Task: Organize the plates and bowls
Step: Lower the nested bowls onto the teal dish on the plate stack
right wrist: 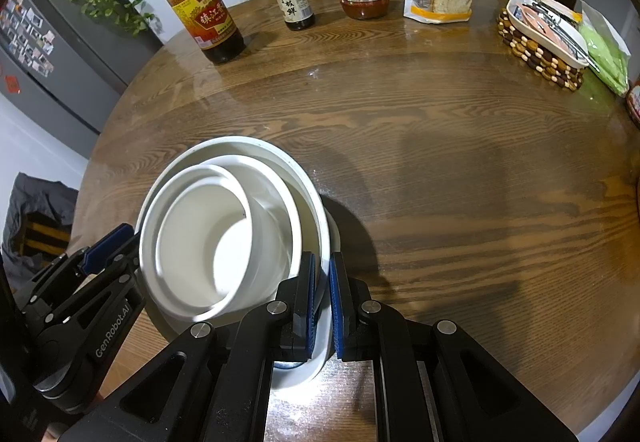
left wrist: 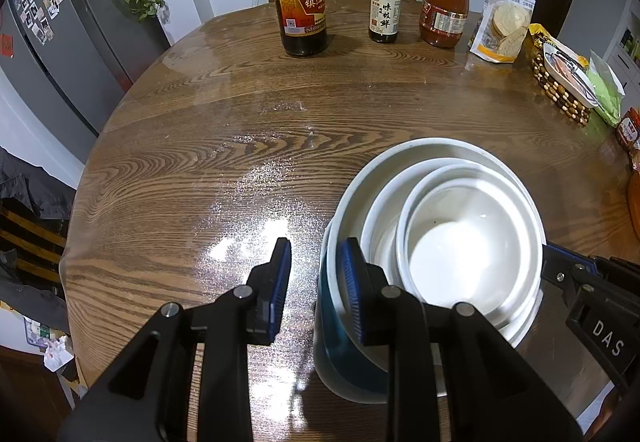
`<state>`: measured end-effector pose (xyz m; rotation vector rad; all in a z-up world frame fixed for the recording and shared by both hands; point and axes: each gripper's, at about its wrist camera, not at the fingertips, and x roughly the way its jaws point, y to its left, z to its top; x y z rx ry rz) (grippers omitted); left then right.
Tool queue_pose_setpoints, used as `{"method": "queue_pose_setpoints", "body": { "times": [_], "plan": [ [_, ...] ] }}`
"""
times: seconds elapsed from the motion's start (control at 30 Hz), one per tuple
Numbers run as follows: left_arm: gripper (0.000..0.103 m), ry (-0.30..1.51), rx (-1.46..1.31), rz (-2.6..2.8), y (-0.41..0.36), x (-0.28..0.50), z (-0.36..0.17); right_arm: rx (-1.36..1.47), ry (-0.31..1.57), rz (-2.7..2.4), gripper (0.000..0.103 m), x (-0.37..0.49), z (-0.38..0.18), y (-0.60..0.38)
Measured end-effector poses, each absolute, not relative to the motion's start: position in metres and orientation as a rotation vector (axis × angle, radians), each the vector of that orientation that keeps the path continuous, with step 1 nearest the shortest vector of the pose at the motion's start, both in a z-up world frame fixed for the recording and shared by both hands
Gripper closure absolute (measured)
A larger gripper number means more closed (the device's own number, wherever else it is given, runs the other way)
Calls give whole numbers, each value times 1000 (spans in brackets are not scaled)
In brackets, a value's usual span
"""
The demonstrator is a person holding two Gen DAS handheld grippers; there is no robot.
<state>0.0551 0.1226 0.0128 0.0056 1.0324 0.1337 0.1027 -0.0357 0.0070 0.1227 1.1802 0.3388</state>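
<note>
Right gripper point(right wrist: 322, 302) clamps the nested bowls' point(right wrist: 240, 218) rim; left gripper point(left wrist: 316, 290) straddles it, unclamped.

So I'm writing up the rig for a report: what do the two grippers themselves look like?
Both match: the left gripper and right gripper have black angular linkage arms with silver round pivot pins and flat fingers faced with ribbed blue pads. White lettering marks the bodies: "GenRobot.AI" on the left one, "DAS" on the right one. No cables or sleeves show.
</note>
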Motion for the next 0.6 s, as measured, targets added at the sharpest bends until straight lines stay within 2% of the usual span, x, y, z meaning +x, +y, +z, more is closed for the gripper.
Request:
{"method": "queue_pose_setpoints", "body": {
  "times": [0.6],
  "plan": [
    [74, 1031, 6, 140, 123, 55, 13, 119, 1182, 335, 92, 103, 7, -36]
  ]
}}
